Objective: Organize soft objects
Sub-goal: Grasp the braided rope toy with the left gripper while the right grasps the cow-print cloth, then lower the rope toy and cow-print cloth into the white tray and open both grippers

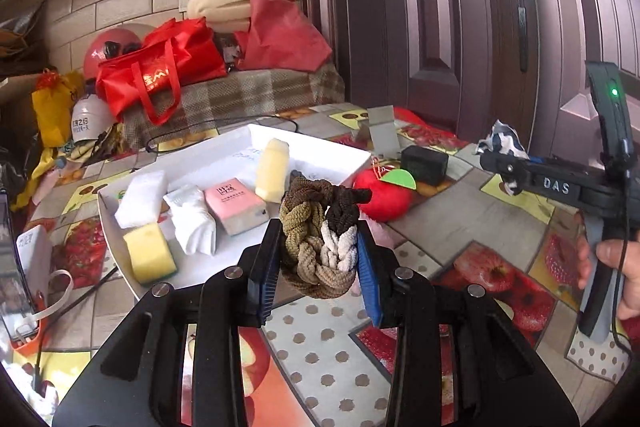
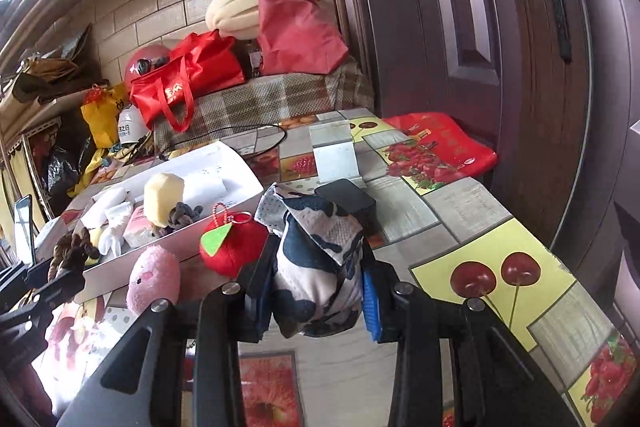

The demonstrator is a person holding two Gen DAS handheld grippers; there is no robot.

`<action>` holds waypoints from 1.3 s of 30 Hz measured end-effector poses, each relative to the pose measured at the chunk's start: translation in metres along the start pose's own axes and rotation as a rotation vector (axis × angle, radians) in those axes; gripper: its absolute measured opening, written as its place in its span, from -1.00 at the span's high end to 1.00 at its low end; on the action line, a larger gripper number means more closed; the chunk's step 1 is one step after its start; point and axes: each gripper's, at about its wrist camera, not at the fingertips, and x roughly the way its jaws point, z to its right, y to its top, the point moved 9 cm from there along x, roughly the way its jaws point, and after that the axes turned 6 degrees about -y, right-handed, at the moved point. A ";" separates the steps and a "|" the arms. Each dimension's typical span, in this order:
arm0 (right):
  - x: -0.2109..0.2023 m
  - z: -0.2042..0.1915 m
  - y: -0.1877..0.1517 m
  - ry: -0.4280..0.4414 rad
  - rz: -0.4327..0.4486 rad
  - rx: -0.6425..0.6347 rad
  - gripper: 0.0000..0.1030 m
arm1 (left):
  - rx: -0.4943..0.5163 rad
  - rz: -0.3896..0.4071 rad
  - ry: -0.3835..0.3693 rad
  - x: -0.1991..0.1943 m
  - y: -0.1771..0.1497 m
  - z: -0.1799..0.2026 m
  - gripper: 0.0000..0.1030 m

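Note:
My left gripper (image 1: 320, 231) is shut on a braided brown, tan and white fabric piece (image 1: 316, 263), held above the table just in front of the white tray (image 1: 312, 141). My right gripper (image 2: 316, 263) is shut on a crumpled white-and-navy cloth (image 2: 316, 247), also lifted off the table. In the tray lie a yellow sponge (image 1: 148, 253), a white sponge (image 1: 142, 199), a folded white cloth (image 1: 192, 219), a pink tissue pack (image 1: 234, 205) and a pale foam block (image 1: 272, 171). A red plush apple (image 2: 234, 247) and a pink plush (image 2: 154, 279) rest beside the tray.
A black box (image 2: 348, 201) and a grey metal stand (image 2: 336, 151) sit behind the apple. Red bags (image 1: 160, 71) and a plaid-covered bench (image 1: 248, 95) stand beyond the table. A dark door (image 1: 440, 27) is on the right. A cable (image 1: 224, 125) runs behind the tray.

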 end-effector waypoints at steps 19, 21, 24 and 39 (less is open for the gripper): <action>-0.025 -0.107 -0.016 0.152 0.055 -0.201 0.29 | -0.117 0.043 0.126 -0.022 -0.006 -0.068 0.33; -0.023 -0.115 -0.017 0.163 0.051 -0.210 0.29 | -0.124 0.037 0.133 -0.020 -0.007 -0.070 0.33; -0.022 -0.127 -0.020 0.180 0.049 -0.225 0.29 | -0.125 0.031 0.136 -0.020 -0.008 -0.071 0.33; -0.005 -0.163 -0.023 0.213 0.008 -0.251 0.29 | -0.156 0.011 0.190 -0.009 -0.008 -0.103 0.32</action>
